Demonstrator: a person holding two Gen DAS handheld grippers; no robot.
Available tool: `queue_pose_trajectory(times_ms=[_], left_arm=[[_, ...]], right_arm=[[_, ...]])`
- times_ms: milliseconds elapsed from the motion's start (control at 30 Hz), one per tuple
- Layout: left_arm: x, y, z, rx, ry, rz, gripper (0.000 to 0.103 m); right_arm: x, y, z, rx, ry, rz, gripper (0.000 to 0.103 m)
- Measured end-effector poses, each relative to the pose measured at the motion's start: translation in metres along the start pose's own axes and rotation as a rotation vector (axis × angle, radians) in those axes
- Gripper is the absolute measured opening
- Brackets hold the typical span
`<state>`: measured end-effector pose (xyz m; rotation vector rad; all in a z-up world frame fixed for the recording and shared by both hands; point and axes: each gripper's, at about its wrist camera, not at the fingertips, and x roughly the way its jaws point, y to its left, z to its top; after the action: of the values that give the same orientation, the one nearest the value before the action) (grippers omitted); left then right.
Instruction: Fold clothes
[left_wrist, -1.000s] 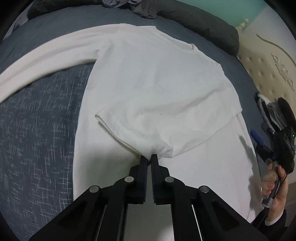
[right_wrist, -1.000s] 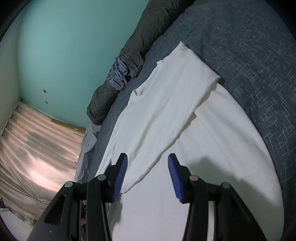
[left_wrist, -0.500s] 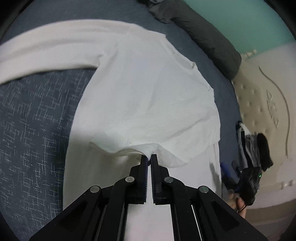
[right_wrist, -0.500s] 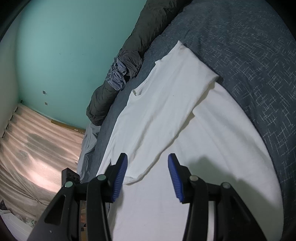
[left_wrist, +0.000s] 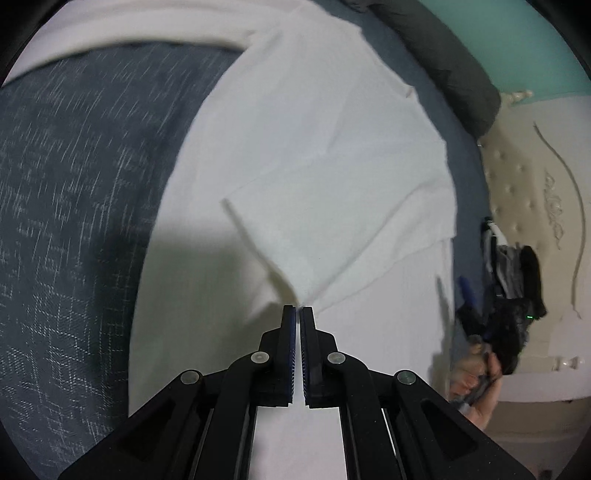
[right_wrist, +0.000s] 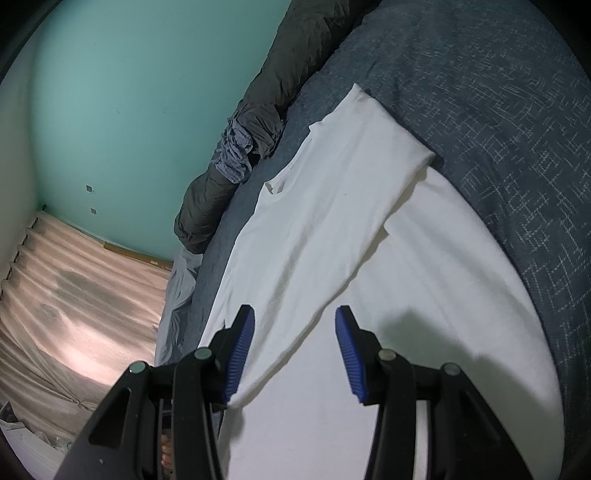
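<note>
A white long-sleeved shirt lies flat on the blue-grey bedspread. One sleeve is folded across the shirt's body, and my left gripper is shut on the corner of that sleeve's end. The cloth runs taut to the tips. The other sleeve stretches away to the upper left. In the right wrist view the same shirt fills the middle. My right gripper hovers open over its lower part, with nothing pressed between the blue pads.
A dark rolled duvet and crumpled grey-blue clothes lie along the far side of the bed. A cream tufted headboard stands at the right, where a hand holds a tool. A pale curtain hangs left.
My left gripper has rolled and shifted while keeping its hold on the sleeve end, which now pulls into a taut point at the tips. The right gripper has stayed still and open.
</note>
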<state>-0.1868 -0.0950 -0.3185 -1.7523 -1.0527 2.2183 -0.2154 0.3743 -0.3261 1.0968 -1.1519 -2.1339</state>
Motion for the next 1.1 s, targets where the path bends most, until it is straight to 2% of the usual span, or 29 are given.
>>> queue_pose_trajectory(times_ms=[133,333,500,600,867,900,967,1100], left_arm=[[0.005,0.009,-0.001,-0.015,-0.028,0.007,0.002],[-0.018,0.013,0.001,-0.017,-0.111,-0.01,0.003],[-0.033,0.012,0.016,0.024,-0.204,0.035,0.023],[-0.026,0.011,0.024,0.051,-0.229,0.072,0.025],[-0.011,0.018,0.027,0.089,-0.261,0.104,0.024],[-0.009,0.018,0.027,0.091,-0.263,0.104,0.021],[-0.007,0.019,0.028,0.096,-0.27,0.107,0.008],[-0.017,0.015,0.026,0.115,-0.313,0.123,0.003]], right_arm=[[0.0,-0.001,0.002,0.002,-0.005,-0.002,0.046],[0.002,-0.004,0.004,0.011,-0.001,-0.005,0.046],[0.003,-0.004,0.003,0.007,0.003,-0.008,0.046],[0.003,-0.004,0.002,0.005,0.006,-0.009,0.046],[0.004,-0.005,0.001,0.002,0.014,-0.012,0.046],[0.005,-0.004,0.001,0.003,0.014,-0.013,0.046],[0.005,-0.004,0.001,0.002,0.014,-0.013,0.046],[0.004,-0.006,0.0,0.001,0.012,-0.016,0.046]])
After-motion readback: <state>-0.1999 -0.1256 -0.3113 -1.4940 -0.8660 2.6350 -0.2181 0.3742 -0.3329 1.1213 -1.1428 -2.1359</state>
